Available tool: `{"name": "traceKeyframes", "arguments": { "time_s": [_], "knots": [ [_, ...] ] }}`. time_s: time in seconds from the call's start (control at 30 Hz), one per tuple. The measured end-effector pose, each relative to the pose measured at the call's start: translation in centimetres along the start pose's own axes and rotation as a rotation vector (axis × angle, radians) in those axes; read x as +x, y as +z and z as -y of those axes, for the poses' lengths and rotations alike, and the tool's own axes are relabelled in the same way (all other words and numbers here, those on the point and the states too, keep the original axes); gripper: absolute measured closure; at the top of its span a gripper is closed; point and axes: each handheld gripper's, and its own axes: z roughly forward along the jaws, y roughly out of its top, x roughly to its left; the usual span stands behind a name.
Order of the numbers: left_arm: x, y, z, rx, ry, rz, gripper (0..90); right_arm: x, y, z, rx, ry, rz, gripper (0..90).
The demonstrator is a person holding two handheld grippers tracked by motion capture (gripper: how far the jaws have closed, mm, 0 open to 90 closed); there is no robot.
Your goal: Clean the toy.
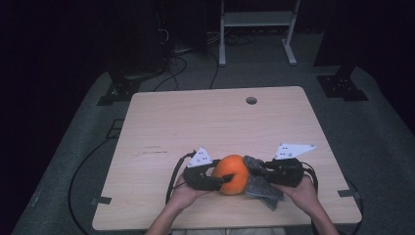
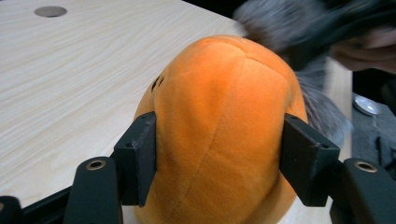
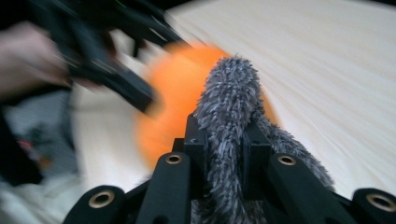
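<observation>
An orange plush toy (image 1: pixel 234 172) sits near the front edge of the wooden table (image 1: pixel 195 117). My left gripper (image 1: pixel 221 178) comes in from its left, and in the left gripper view both pads (image 2: pixel 140 156) press into the sides of the orange plush toy (image 2: pixel 219 116), so the left gripper (image 2: pixel 217 158) is shut on it. A grey fuzzy cloth (image 1: pixel 263 185) lies against the toy's right side. My right gripper (image 1: pixel 255 169) is shut on it. In the right gripper view, blurred by motion, the grey fuzzy cloth (image 3: pixel 229 98) is pinched by the right gripper (image 3: pixel 224 140).
A round hole (image 1: pixel 251 100) is in the table near its far edge. Beyond the table stands a white metal frame (image 1: pixel 257 19), and cables (image 1: pixel 171 68) run across the grey floor. A person's hands hold both grippers at the front edge.
</observation>
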Motion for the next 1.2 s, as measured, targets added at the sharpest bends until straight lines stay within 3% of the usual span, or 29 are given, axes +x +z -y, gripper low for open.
{"name": "traceKeyframes", "arguments": {
  "time_s": [0.07,0.13,0.27,0.33,0.4,0.43,0.5,0.57,0.63,0.67,0.77,0.87,0.93,1.03,1.1,1.17,1.2],
  "knots": [
    [-0.1,0.2,-0.1,-0.004,-0.007,-0.006,33.8,1.1,-0.1,-0.8,-0.022,-0.041,-0.031,75.9],
    [-0.2,0.3,-0.1,0.000,0.003,-0.003,33.7,1.6,0.4,-1.0,0.001,-0.074,-0.014,75.8],
    [-0.1,0.2,0.1,0.001,-0.002,0.025,32.9,-0.2,0.7,0.1,0.031,-0.012,0.019,75.9],
    [-0.1,0.2,0.0,0.005,0.016,0.044,31.8,-0.4,0.3,0.2,0.056,-0.017,0.096,75.8],
    [-0.2,0.1,0.0,0.007,0.034,0.055,29.0,-0.5,-0.2,0.2,0.007,0.011,0.049,75.8],
    [-0.2,0.1,-0.1,0.003,0.042,0.057,25.7,-0.3,-0.3,0.0,0.000,-0.002,0.043,75.8],
    [0.0,0.0,-0.2,0.000,0.060,0.059,18.7,-0.1,-0.1,0.0,0.016,-0.023,0.054,75.7],
    [0.1,0.3,-0.1,0.011,0.055,0.078,15.7,-0.5,0.3,0.3,0.022,-0.008,0.042,75.6],
    [-0.2,0.6,0.1,0.023,0.098,0.056,18.5,-0.5,0.3,0.2,0.026,-0.006,0.037,75.6],
    [-0.3,0.6,0.2,0.015,0.100,0.047,22.8,-0.3,0.2,0.0,0.021,-0.012,0.031,75.6],
    [-0.5,0.9,0.1,-0.004,0.073,0.012,30.3,1.2,-0.2,-0.9,-0.033,-0.051,-0.048,75.6],
    [-1.1,0.7,-0.1,0.017,0.120,0.021,33.0,2.2,0.5,-1.4,0.008,-0.114,0.000,75.7],
    [-1.0,0.5,0.0,0.021,0.118,0.046,32.7,1.2,0.5,-0.9,0.003,-0.066,0.003,75.8],
    [-0.7,0.4,0.0,0.025,0.125,0.117,26.1,-0.2,-0.1,-0.2,0.003,-0.013,0.033,75.7],
    [-0.9,0.6,0.0,0.024,0.140,0.092,24.8,-0.4,-0.3,0.1,-0.001,0.008,0.023,75.6],
    [-1.4,0.9,0.0,0.020,0.171,0.033,27.4,-0.3,-0.2,0.0,0.005,-0.008,0.033,75.6],
    [-1.5,0.9,0.0,0.018,0.168,0.016,30.3,-0.1,-0.2,-0.1,0.009,-0.022,0.039,75.8]
  ]
}}
